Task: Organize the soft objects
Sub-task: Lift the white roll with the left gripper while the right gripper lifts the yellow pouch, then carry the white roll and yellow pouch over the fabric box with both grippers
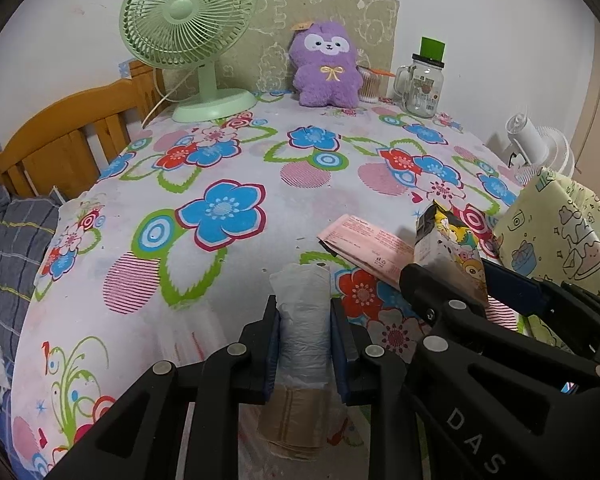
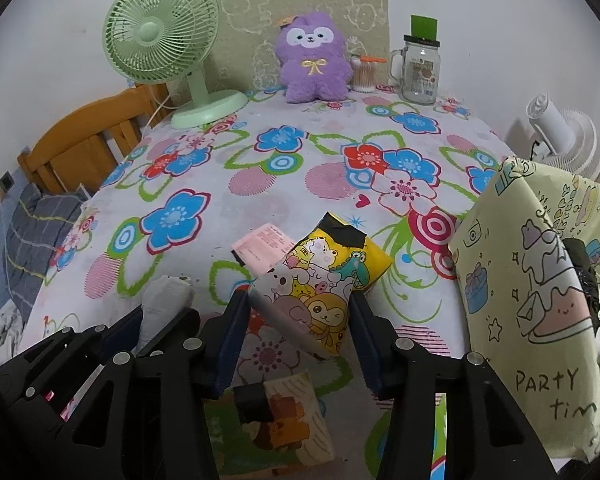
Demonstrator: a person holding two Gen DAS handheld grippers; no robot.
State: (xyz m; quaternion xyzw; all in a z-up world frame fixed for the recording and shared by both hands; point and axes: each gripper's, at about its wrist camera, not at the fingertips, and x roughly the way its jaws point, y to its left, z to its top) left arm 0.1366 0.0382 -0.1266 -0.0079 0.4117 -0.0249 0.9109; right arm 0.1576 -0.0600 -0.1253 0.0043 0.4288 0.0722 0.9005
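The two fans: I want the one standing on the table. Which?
The green fan, upright on the floral tablecloth; the white fan sits beyond the table's right edge.

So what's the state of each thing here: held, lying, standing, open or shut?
Left gripper: shut on the white plastic roll.
White plastic roll: held, lifted.
Right gripper: shut on the cartoon pouch.
Cartoon pouch: held, tilted.
Pink packet: lying flat on the tablecloth.
Green fan: standing; running or not, cannot tell.
Purple plush: sitting upright.
Glass mug jar: upright, lidded.
Yellow party bag: standing.
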